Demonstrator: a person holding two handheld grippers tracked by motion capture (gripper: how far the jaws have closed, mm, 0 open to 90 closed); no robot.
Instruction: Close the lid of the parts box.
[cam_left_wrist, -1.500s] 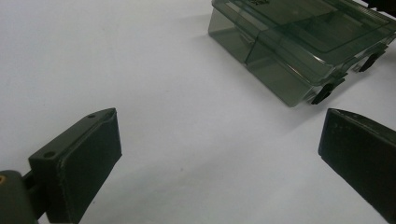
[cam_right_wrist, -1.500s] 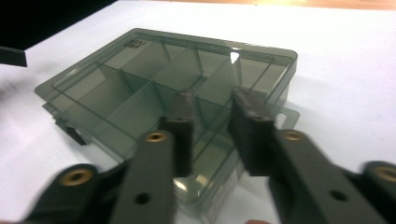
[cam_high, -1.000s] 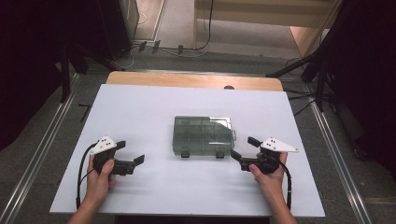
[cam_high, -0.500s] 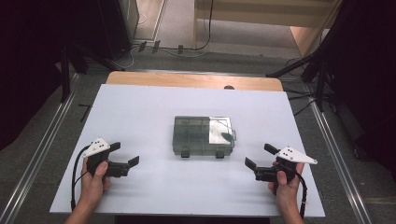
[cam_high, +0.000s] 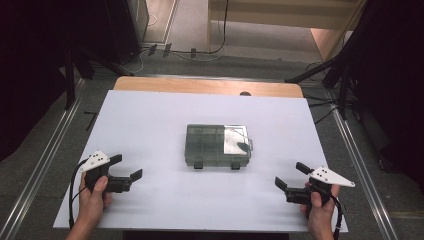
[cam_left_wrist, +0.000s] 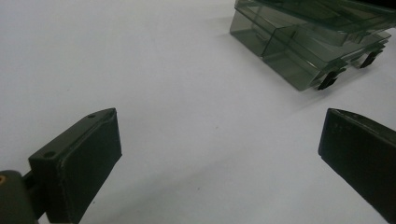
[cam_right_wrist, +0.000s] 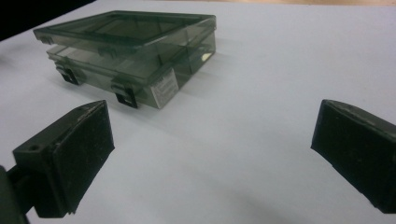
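Plainly, jaws: both pairs stand wide apart with nothing between them; left gripper (cam_high: 126, 174) and right gripper (cam_high: 288, 183) hang low over the near part of the white table (cam_high: 150, 120), each in a hand.
Ahead of the left jaws: bare white surface, then the smoky clear plastic box (cam_left_wrist: 317, 42) off toward the far right jaw, well apart from it.
Ahead of the right jaws: bare surface, then the same box (cam_right_wrist: 133, 60) off toward the left jaw, its two black latches (cam_right_wrist: 125, 99) facing this way.
Box state: lid looks slightly raised at the latch side, so probably unlatched; I cannot tell for sure.
Risk, sliding: a light box on a smooth top would likely skate away if one gripper pushes it alone, without the other bracing it.
Risk, latches: small tabs, broad pads; a jaw could slip off or nip the lid edge instead.
Risk, lid: lifting by the lid might tip the tray.
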